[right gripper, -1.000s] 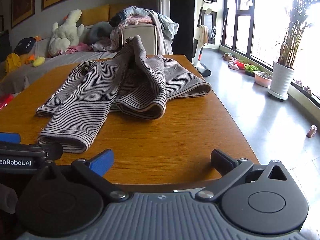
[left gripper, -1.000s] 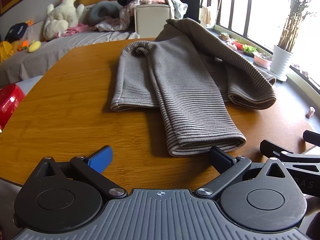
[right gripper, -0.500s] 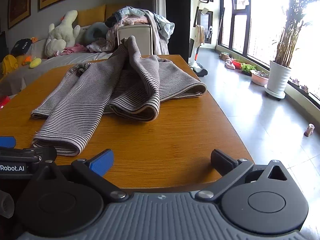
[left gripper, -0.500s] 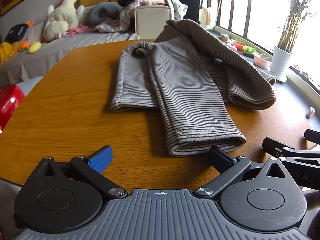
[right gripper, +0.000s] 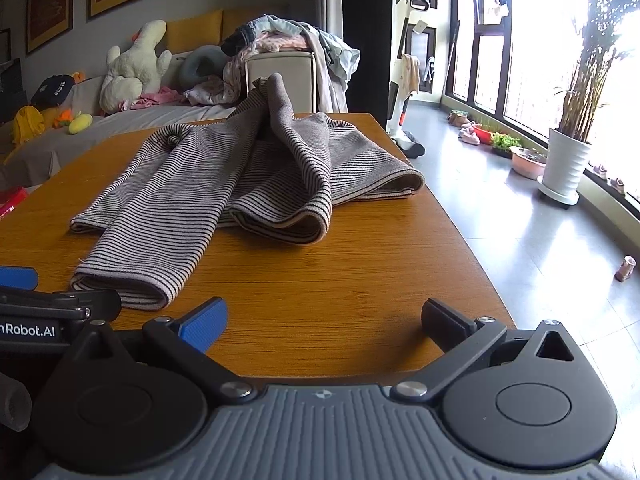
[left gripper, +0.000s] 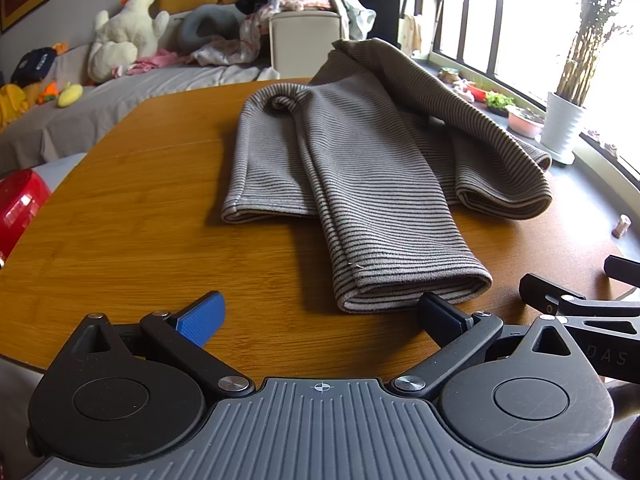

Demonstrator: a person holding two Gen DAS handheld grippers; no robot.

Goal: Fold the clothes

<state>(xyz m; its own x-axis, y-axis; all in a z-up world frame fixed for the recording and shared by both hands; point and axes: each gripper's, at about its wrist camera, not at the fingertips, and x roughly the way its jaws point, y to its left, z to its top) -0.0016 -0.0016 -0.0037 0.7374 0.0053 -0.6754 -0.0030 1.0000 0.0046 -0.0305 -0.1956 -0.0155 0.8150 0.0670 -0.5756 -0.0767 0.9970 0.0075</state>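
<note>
A grey striped garment (left gripper: pixel 360 168) lies loosely on the wooden table (left gripper: pixel 120 216), one sleeve stretched toward me with its cuff (left gripper: pixel 416 284) near the front edge. My left gripper (left gripper: pixel 320 316) hovers open just short of that cuff, nothing between its fingers. In the right wrist view the same garment (right gripper: pixel 240 184) lies ahead and to the left, a fold humped up in its middle. My right gripper (right gripper: pixel 324 320) is open over bare table, to the right of the cuff (right gripper: pixel 124 288). Each gripper's body shows at the edge of the other's view.
A sofa (left gripper: pixel 100 112) with a plush toy (left gripper: pixel 124 32) and a chair piled with clothes (left gripper: pixel 304 4) stand behind the table. A red object (left gripper: pixel 20 204) sits at the left. Right of the table edge (right gripper: pixel 460 232) is open floor, with a potted plant (right gripper: pixel 568 160) by the window.
The right gripper has shifted a little, so the garment sits slightly further left and lower in its view. The left gripper has barely moved. Both have stayed open.
</note>
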